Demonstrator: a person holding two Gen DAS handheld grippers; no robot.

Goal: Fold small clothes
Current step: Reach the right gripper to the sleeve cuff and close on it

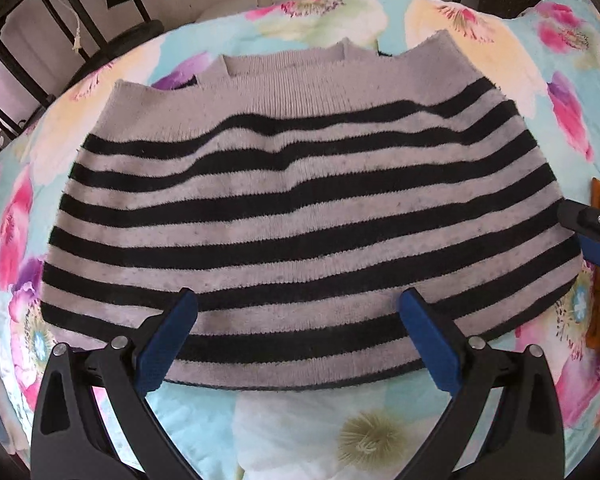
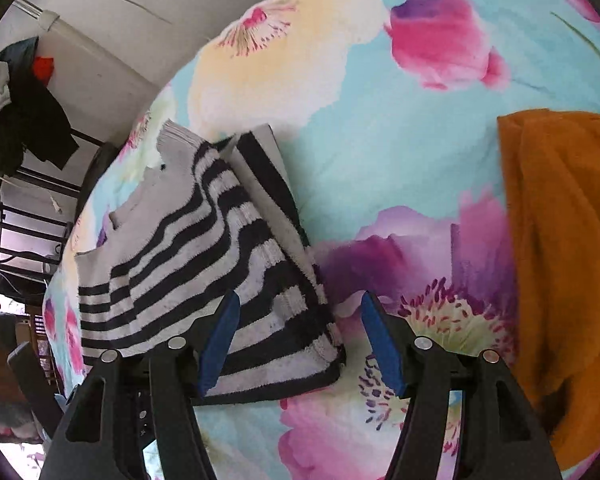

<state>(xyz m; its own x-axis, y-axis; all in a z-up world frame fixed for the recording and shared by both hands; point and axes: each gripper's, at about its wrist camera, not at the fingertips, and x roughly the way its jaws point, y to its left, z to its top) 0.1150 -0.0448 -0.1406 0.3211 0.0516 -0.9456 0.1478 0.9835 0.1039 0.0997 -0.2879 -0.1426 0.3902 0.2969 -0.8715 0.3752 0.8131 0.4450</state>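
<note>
Left wrist view: striped sweater [image 1: 300, 208] lies flat on the floral bedsheet [image 1: 284, 420], sleeves folded in, hem nearest. Left gripper [image 1: 298, 320] points steeply down over the hem, jaws spread wide, nothing pinched; whether the tips touch the knit is unclear. Right wrist view: right gripper [image 2: 298, 336] jaws spread, astride the sweater's near corner, left pad over fabric, right pad over bare sheet. Orange garment [image 2: 564, 272] lies well apart at right. Dark metal bed rail [image 1: 16, 76] and hanging clothes [image 2: 24, 108] beyond.
</note>
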